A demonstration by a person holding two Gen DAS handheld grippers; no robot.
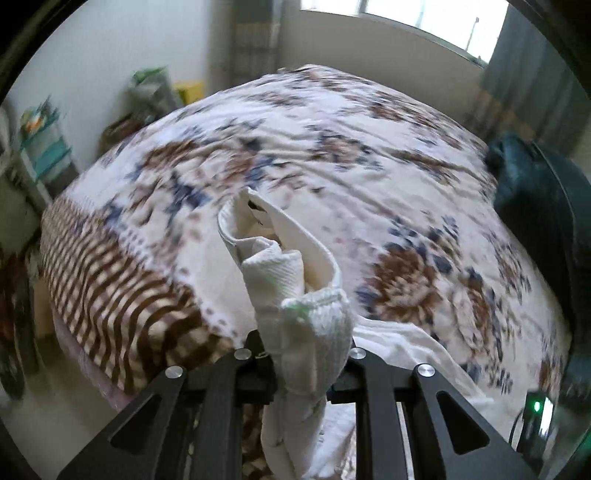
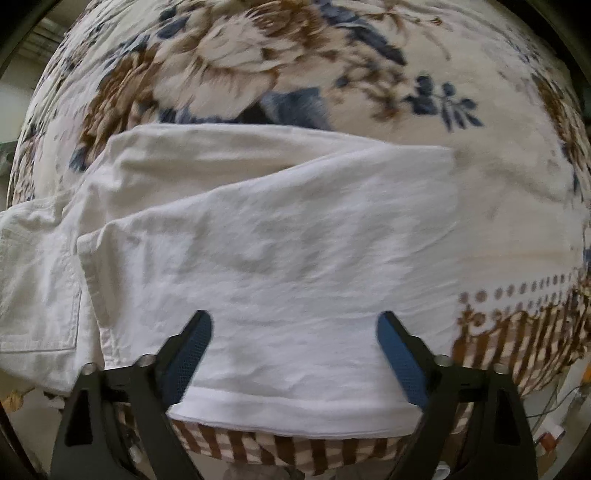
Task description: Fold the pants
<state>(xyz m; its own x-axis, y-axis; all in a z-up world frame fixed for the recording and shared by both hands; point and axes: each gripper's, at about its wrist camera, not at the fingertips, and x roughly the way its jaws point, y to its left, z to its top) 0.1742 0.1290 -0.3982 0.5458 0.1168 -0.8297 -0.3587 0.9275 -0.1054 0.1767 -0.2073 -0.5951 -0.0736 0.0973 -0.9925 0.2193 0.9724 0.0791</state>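
Note:
White pants lie across the floral bedspread, legs stacked one over the other, hems near the bed's front edge. My right gripper is open, its blue-padded fingers spread over the leg hems, holding nothing. My left gripper is shut on a bunched part of the pants, the waistband end, and holds it up above the bed; its fingertips are hidden by the cloth.
The bed fills both views, with a brown striped border at its edge. A dark bag sits at the bed's right. Shelves and clutter stand by the left wall. A window is behind.

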